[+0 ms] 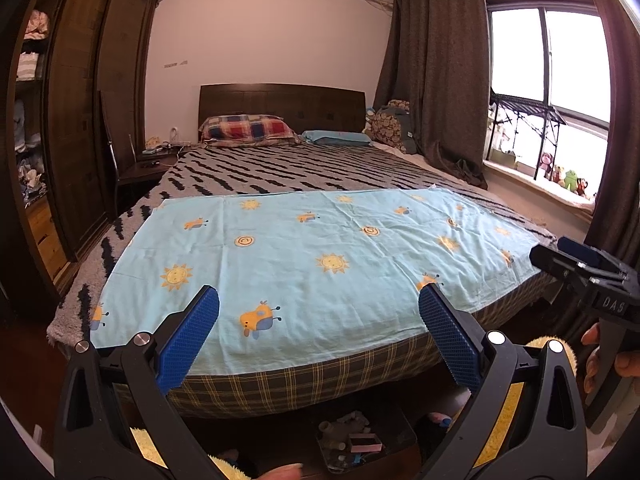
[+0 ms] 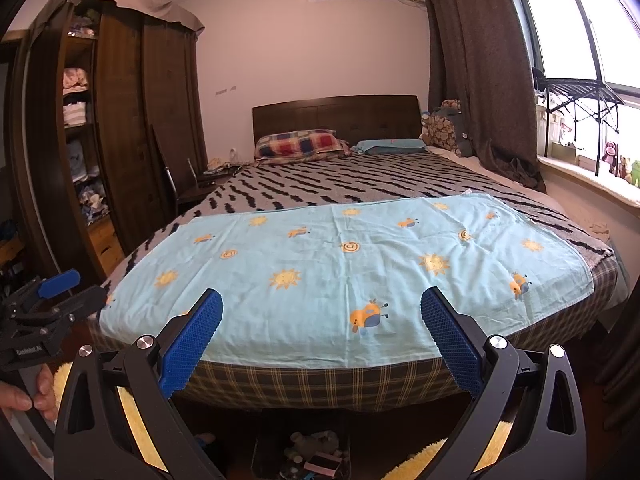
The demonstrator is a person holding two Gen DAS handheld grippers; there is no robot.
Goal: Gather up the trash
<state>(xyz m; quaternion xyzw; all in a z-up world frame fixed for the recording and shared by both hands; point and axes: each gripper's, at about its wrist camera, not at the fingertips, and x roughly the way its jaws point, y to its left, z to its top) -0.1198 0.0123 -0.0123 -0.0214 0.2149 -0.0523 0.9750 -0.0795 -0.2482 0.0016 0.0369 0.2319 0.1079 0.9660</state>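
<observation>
A bedroom with a bed (image 1: 280, 172) fills both views, a light blue sheet (image 1: 320, 264) spread flat over its foot. In the left wrist view the left gripper (image 1: 319, 320) stands wide and empty at lower centre; a box (image 1: 352, 444) of small jumbled items, possibly the trash, sits on the floor at bottom centre.

In the right wrist view the right gripper (image 2: 321, 322) is likewise wide and empty, the box (image 2: 308, 460) at bottom centre. No trash shows on the sheet, which fits a search or a finished sweep.
</observation>
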